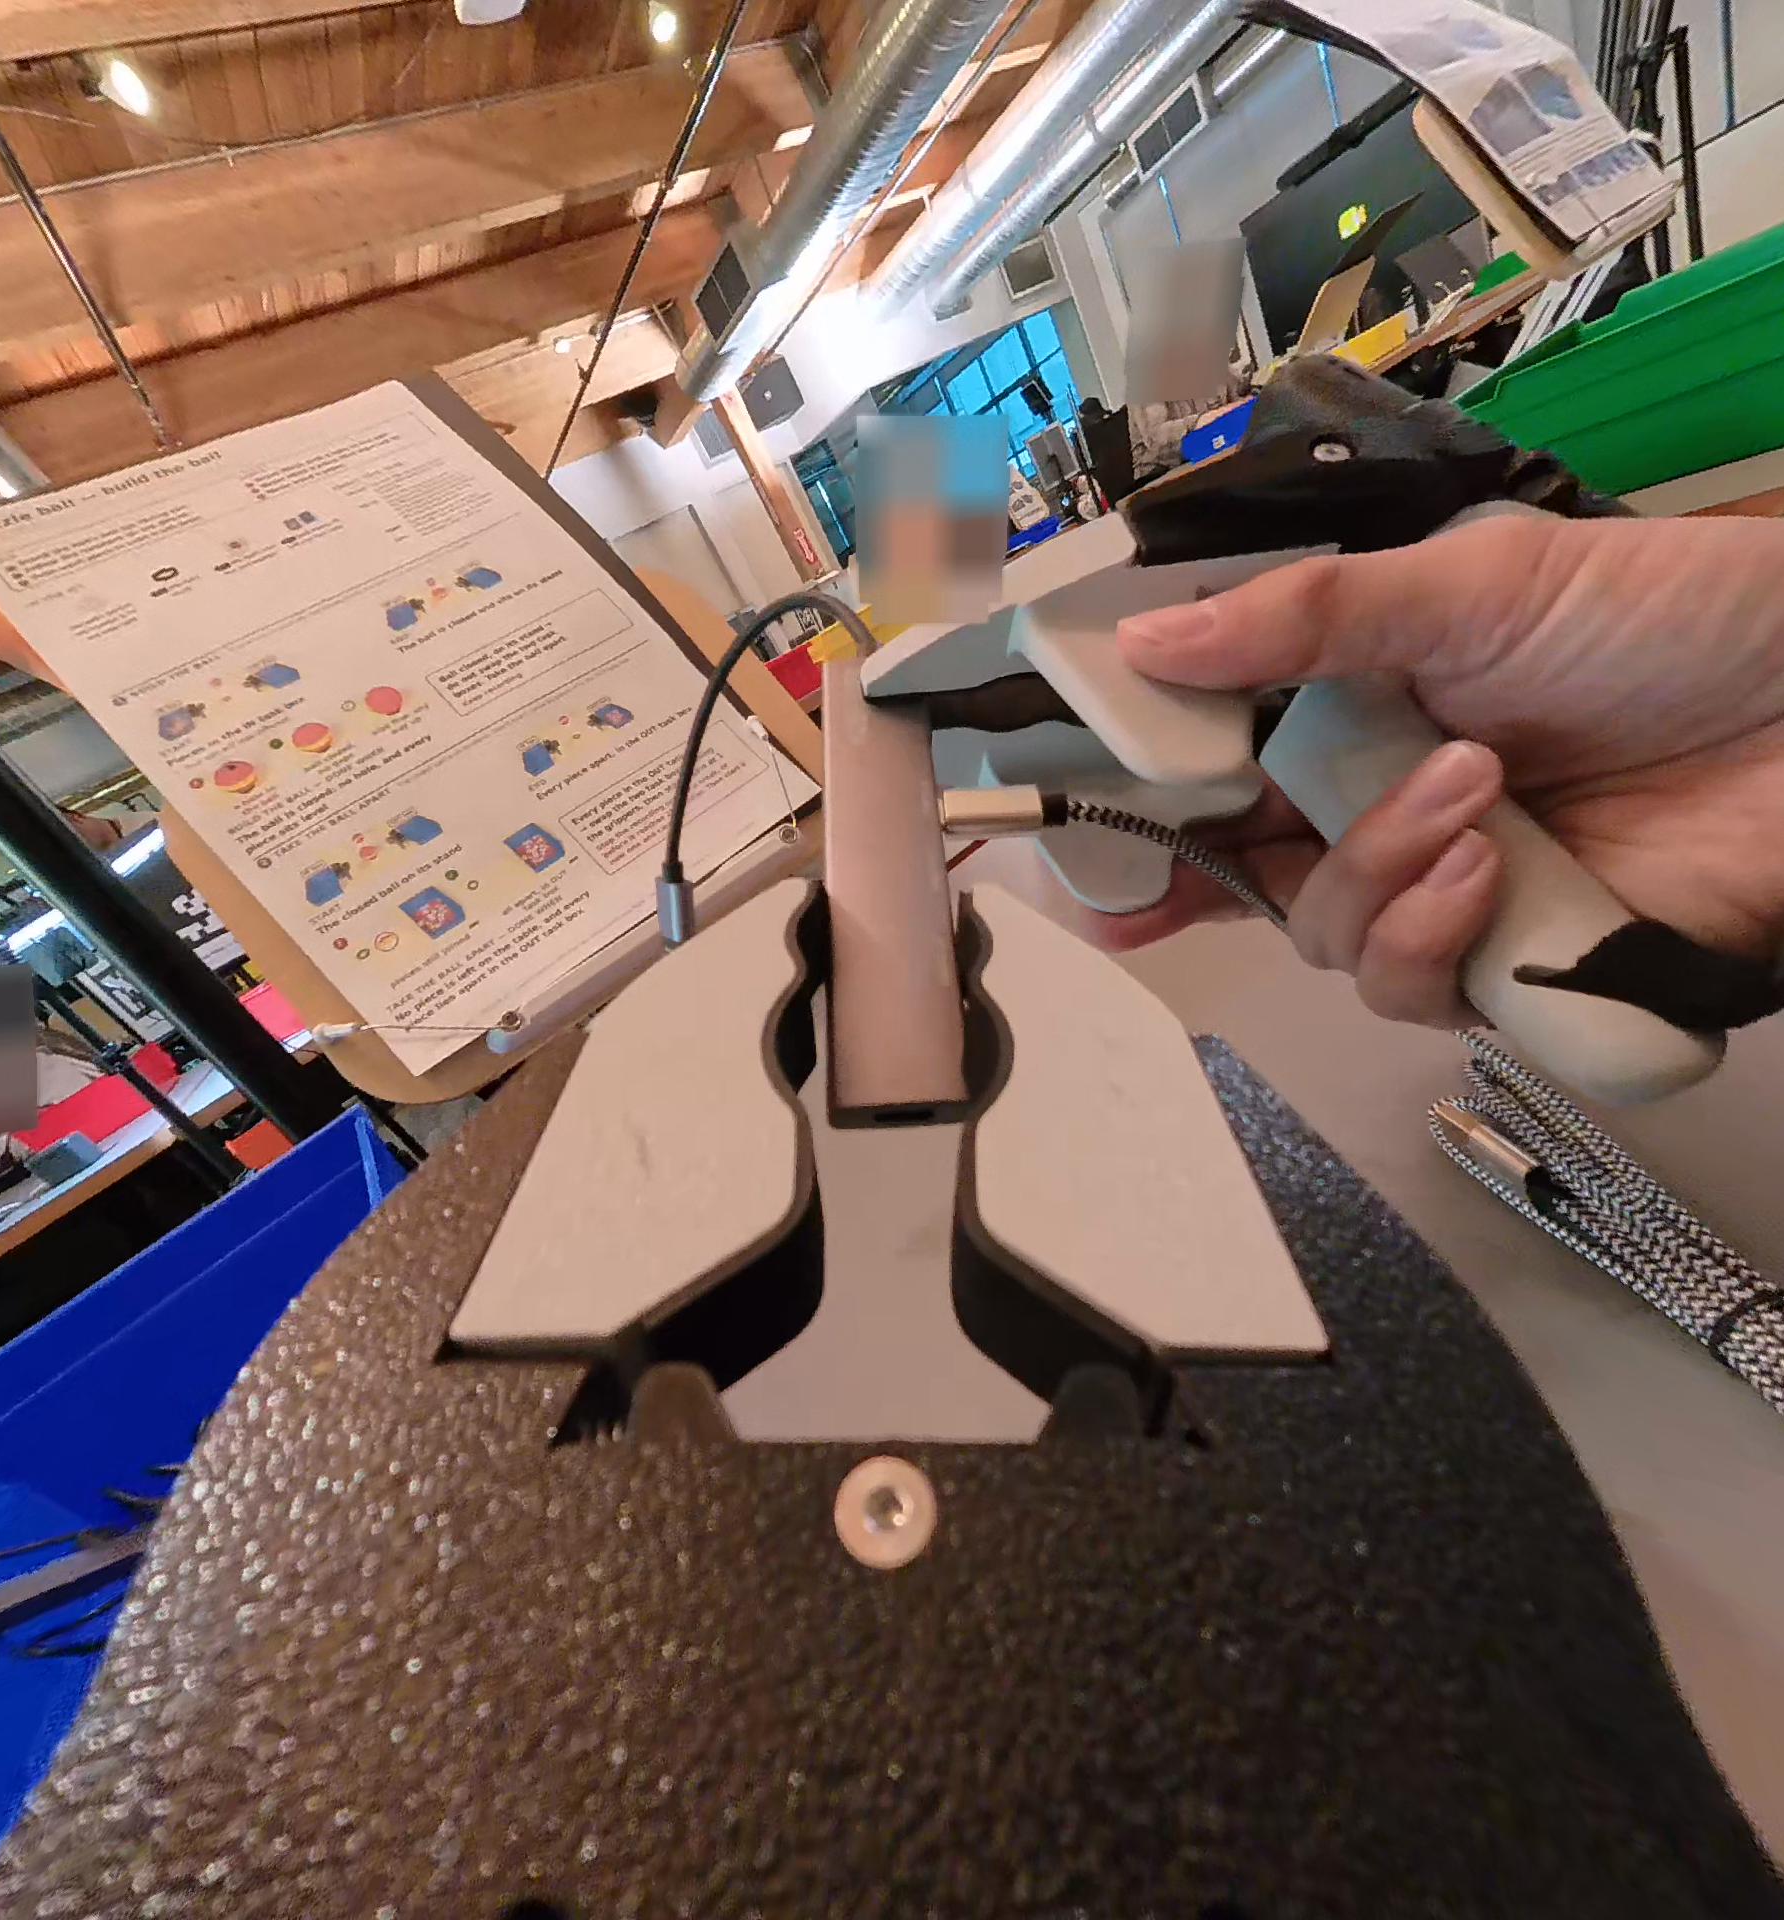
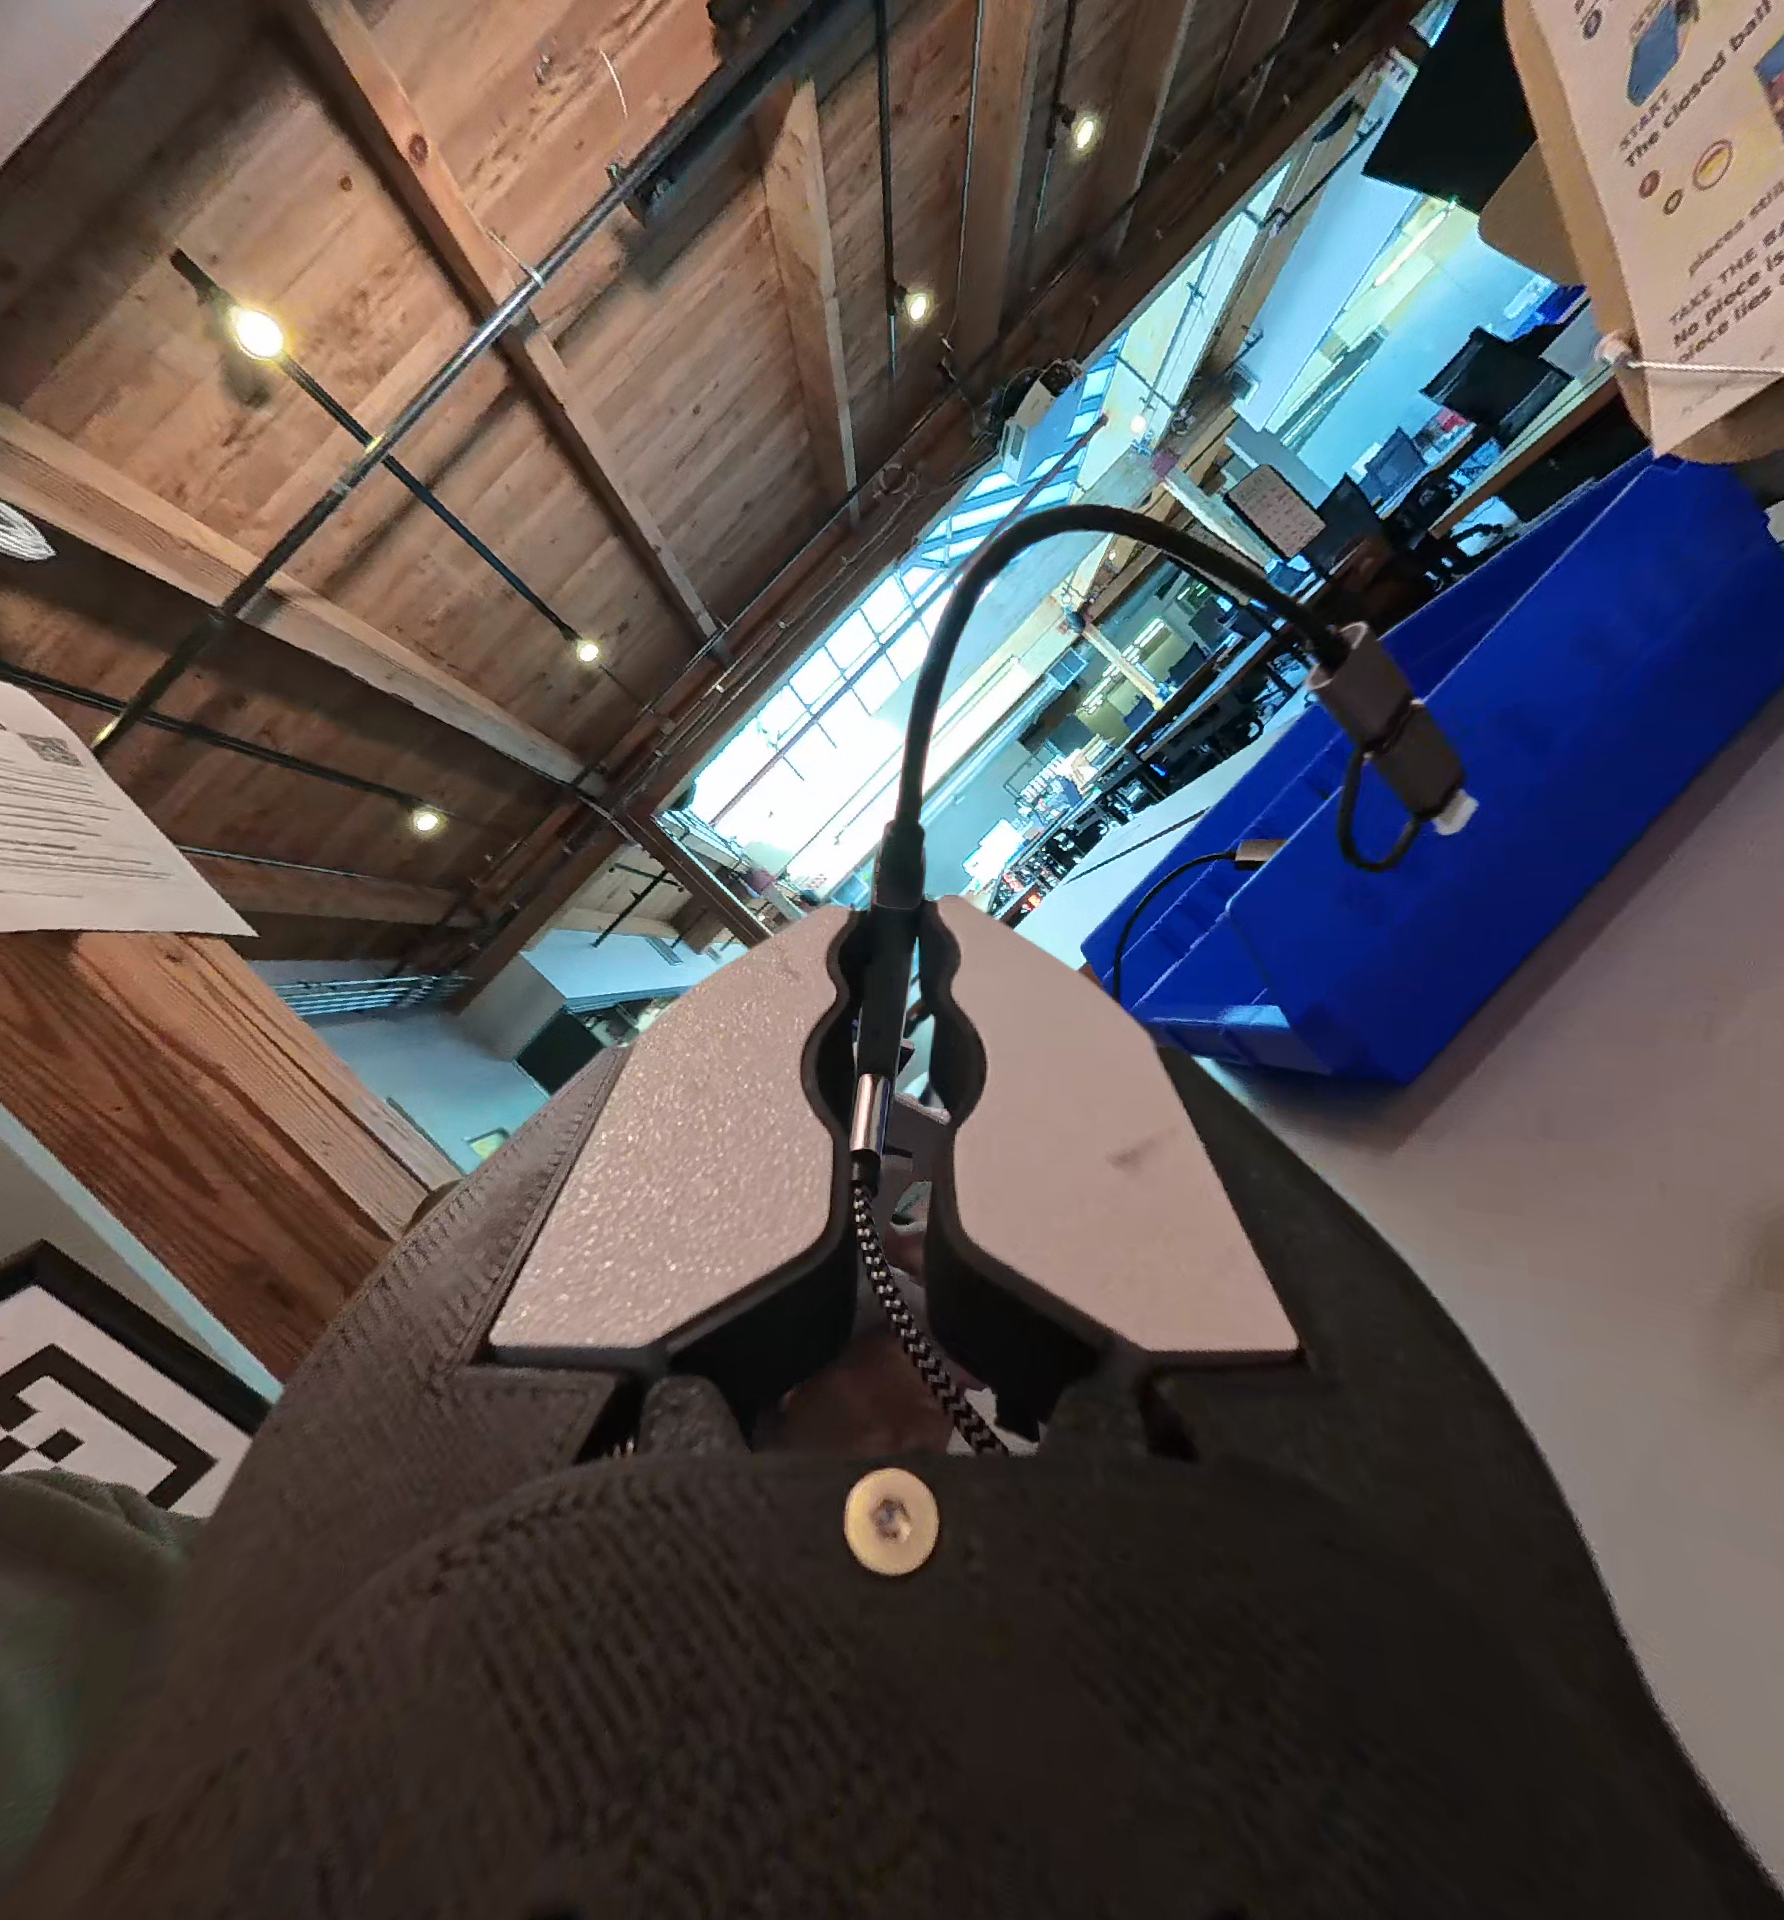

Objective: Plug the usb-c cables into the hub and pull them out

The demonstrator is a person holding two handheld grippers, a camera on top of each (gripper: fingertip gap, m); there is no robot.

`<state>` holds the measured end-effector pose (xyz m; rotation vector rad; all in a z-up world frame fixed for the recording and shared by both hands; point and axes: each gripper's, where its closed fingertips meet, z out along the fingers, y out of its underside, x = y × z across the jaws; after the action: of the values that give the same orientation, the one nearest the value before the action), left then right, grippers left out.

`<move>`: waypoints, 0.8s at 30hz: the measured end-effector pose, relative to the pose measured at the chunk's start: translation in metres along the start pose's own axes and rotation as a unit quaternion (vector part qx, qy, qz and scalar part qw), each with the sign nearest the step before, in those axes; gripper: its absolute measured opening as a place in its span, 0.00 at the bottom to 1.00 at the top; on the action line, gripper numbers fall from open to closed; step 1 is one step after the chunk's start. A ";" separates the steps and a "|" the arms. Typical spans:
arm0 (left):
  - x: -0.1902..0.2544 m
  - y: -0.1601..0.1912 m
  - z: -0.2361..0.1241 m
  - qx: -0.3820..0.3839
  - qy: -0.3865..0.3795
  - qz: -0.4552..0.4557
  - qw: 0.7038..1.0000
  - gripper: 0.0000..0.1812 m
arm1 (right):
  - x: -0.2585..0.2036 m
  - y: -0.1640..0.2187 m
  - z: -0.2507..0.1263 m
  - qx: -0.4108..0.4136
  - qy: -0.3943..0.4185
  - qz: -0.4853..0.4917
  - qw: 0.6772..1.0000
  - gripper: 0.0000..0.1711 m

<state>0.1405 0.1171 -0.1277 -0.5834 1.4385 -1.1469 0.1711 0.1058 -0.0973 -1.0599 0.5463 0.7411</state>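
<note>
The hub (image 1: 893,935) is pinched upright between the fingers of the left gripper (image 1: 890,987), lifted above the grey table (image 1: 1646,1226), its short black lead (image 1: 696,769) arching away. The right gripper (image 1: 981,790) is closed on the silver plug (image 1: 992,810) of the braided cable (image 1: 1179,862), which sits at the hub's side port (whether fully seated cannot be told). The plug is best kept square to the port and moved straight along its axis, while the hub is held rigid so nothing twists.
</note>
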 end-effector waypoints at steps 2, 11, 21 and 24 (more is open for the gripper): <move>-0.001 0.000 0.000 -0.001 -0.010 0.002 1.000 0.13 | -0.001 0.000 0.001 -0.001 0.000 -0.008 1.000 0.05; 0.000 0.007 0.001 -0.018 -0.017 -0.023 0.999 0.13 | 0.003 0.002 0.001 -0.009 0.026 -0.031 0.999 0.06; -0.001 0.017 0.004 -0.049 -0.014 -0.054 0.997 0.13 | 0.017 0.003 0.001 0.000 0.052 -0.036 0.998 0.06; -0.008 0.023 0.004 -0.064 -0.030 -0.097 0.993 0.13 | 0.018 0.007 0.001 -0.032 0.070 -0.102 0.992 0.16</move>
<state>0.1519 0.1315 -0.1439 -0.8566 1.4339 -1.1819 0.1770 0.1136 -0.1139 -1.2140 0.5281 0.5099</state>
